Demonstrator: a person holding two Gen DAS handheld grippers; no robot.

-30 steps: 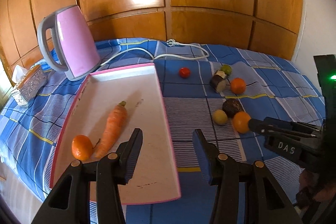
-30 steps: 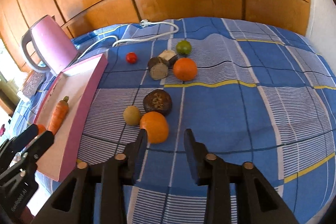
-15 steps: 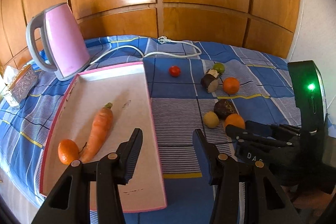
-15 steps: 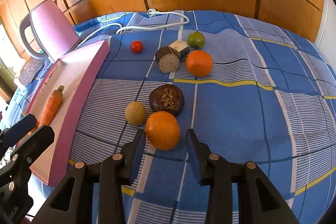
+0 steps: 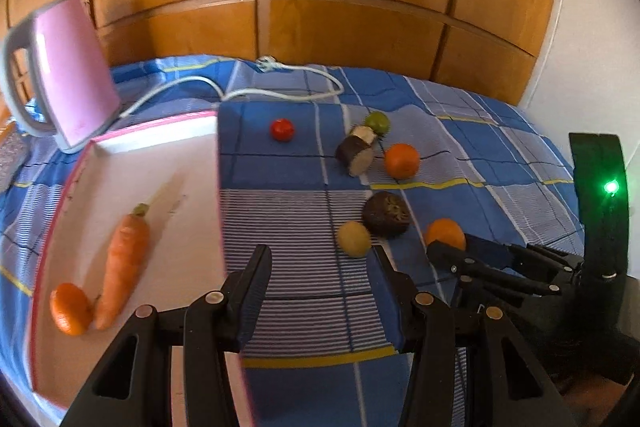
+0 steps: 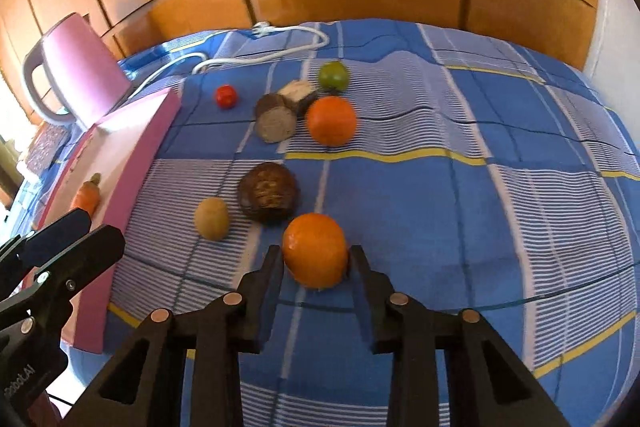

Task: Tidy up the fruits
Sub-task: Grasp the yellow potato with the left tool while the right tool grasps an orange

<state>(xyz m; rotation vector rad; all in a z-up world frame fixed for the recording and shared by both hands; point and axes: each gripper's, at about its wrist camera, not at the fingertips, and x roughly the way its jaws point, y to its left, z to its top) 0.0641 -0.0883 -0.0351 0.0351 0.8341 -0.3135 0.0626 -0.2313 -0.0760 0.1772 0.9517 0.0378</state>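
As my right gripper (image 6: 316, 267) was closing on the round orange fruit (image 6: 315, 255), a shallow pinch risked it rolling free; my left gripper (image 5: 322, 283) hung open.

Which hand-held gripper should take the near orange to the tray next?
Right. The right hand-held gripper is closing, both fingers already around the near orange. The left hand-held gripper is empty, beside the tray.

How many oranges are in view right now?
3: one on the pink tray beside the carrot; one on the blue cloth near the green fruit; one between the closing right tongs.
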